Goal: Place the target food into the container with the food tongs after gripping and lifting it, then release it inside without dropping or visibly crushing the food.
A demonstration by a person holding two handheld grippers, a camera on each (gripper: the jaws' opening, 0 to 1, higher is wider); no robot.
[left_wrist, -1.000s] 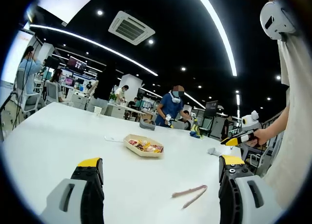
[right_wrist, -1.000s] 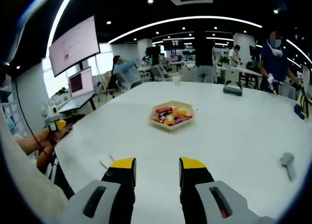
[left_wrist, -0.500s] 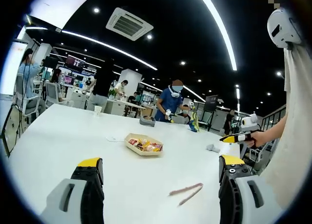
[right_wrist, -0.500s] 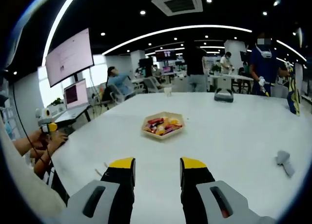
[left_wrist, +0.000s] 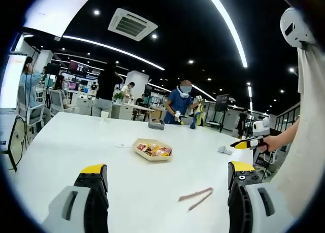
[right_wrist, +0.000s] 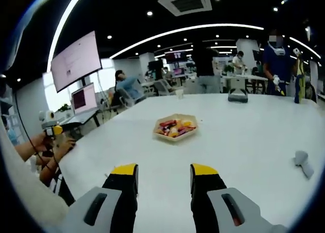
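A pale hexagonal tray (left_wrist: 152,149) of mixed colourful food sits mid-table; it is also ahead of my right jaws (right_wrist: 175,127). A pair of pinkish-brown food tongs (left_wrist: 195,198) lies flat on the white table, nearer than the tray and just left of my right-hand jaw. My left gripper (left_wrist: 167,174) is wide open and holds nothing. My right gripper (right_wrist: 163,173) is open with a narrower gap, also holding nothing, well short of the tray. Each gripper appears in the other's view in a hand: right gripper (left_wrist: 248,143), left gripper (right_wrist: 53,130).
The white table (right_wrist: 254,136) carries a grey handheld object (right_wrist: 303,162), a paper cup (right_wrist: 179,93) and a grey box (right_wrist: 237,97) at the far edge. A person in blue (left_wrist: 180,105) stands behind the table. Desks, chairs, screens and seated people fill the background.
Both views have shifted slightly with the hands. The tray and tongs lie where they were, and both grippers keep the same jaw gaps.
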